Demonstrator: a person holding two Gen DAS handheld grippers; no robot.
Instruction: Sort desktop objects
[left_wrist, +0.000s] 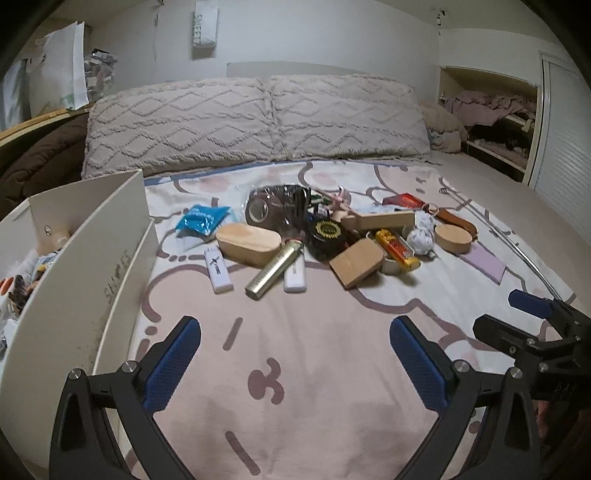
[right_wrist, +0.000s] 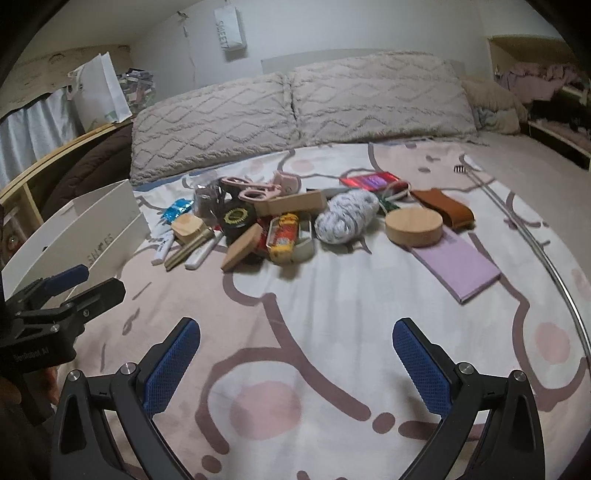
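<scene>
Left wrist view: left tongs (left_wrist: 295, 365) and right tongs (right_wrist: 295, 365) both gape wide, empty, short of the clutter pile (left_wrist: 332, 236) on the bed; sorting looks unstarted, next pick one item for the white box (left_wrist: 85, 266)

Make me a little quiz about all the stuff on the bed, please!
1. True or false: the left gripper is holding the gold tube.
2. What lies nearest the purple pad: A) the round wooden box, B) the blue packet, C) the white box?
3. What colour is the ball of yarn?

Key:
1. False. Both the left gripper and the right gripper are open and empty, short of the pile.
2. A. The round wooden box sits right at the pad's far end.
3. White with grey speckles.
</scene>
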